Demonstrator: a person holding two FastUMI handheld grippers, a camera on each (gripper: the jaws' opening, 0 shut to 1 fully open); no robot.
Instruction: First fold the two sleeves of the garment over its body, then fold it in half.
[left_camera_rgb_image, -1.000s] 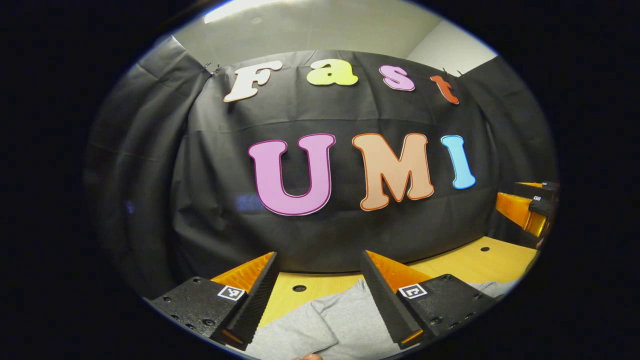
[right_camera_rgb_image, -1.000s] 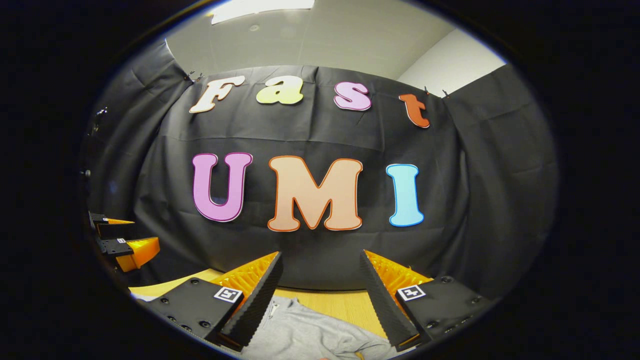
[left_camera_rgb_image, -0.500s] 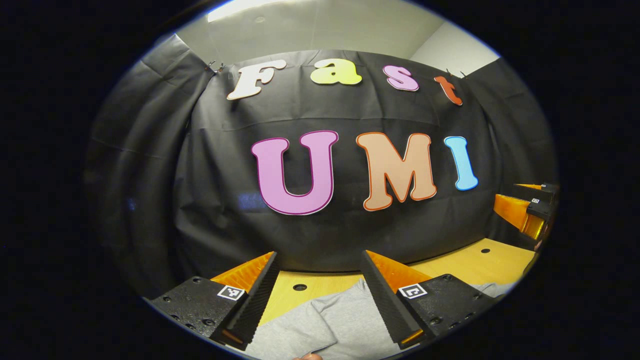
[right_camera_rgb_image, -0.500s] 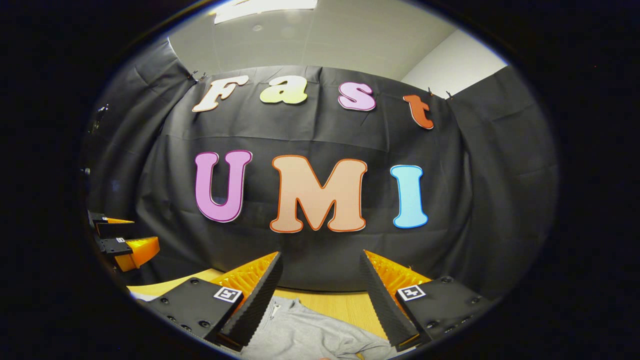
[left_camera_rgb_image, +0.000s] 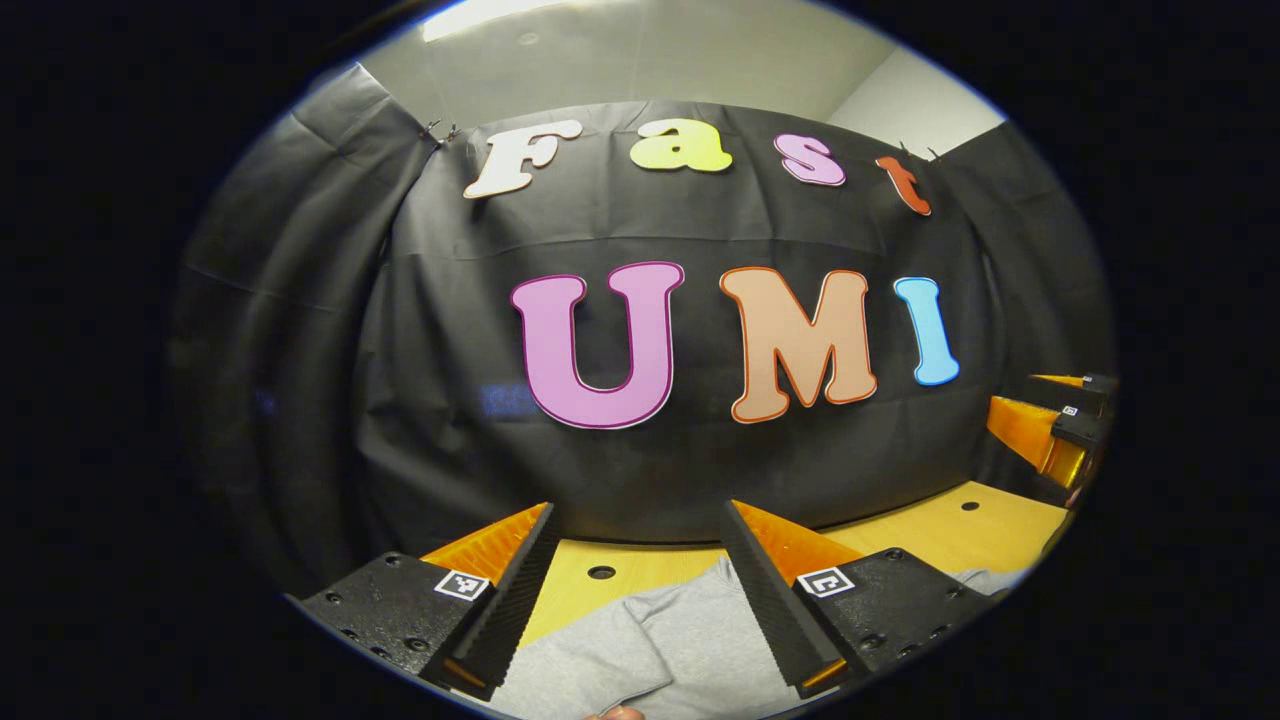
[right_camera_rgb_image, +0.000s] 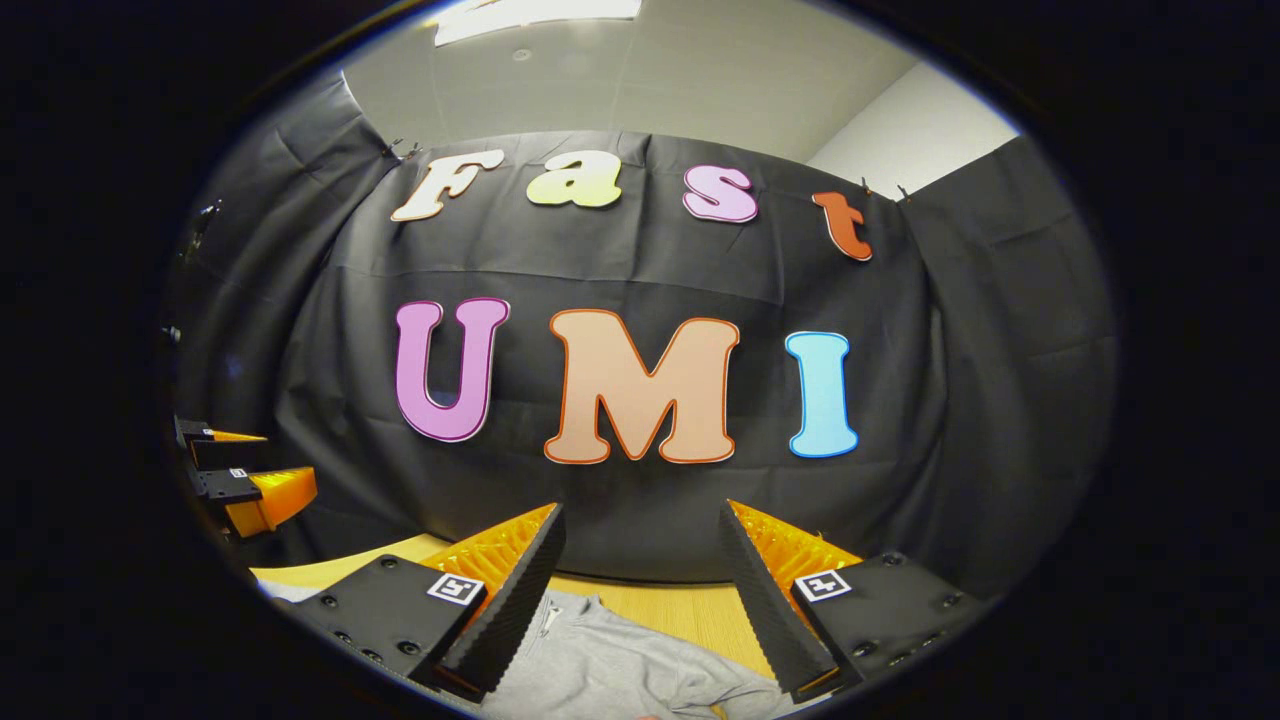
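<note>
We held left gripper (left_camera_rgb_image: 635, 590) spread, empty, above grey garment (left_camera_rgb_image: 640, 650) at bottom centre on table (left_camera_rgb_image: 960, 525). Right gripper (right_camera_rgb_image: 640, 590) likewise gaped, garment (right_camera_rgb_image: 610, 665) low in frame. Folds showed; we couldn't tell sleeves' state. Halving seemingly left.

black cloth wall (left_camera_rgb_image: 300, 330), wooden table (left_camera_rgb_image: 960, 525), ceiling light (right_camera_rgb_image: 540, 8)

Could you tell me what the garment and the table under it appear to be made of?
The garment looks like soft matte grey knit, probably cotton jersey or fleece: heathered, with limp folds. The table looks like pale wood or wood-look laminate, smooth with faint straight grain and round holes; I cannot tell which.
</note>
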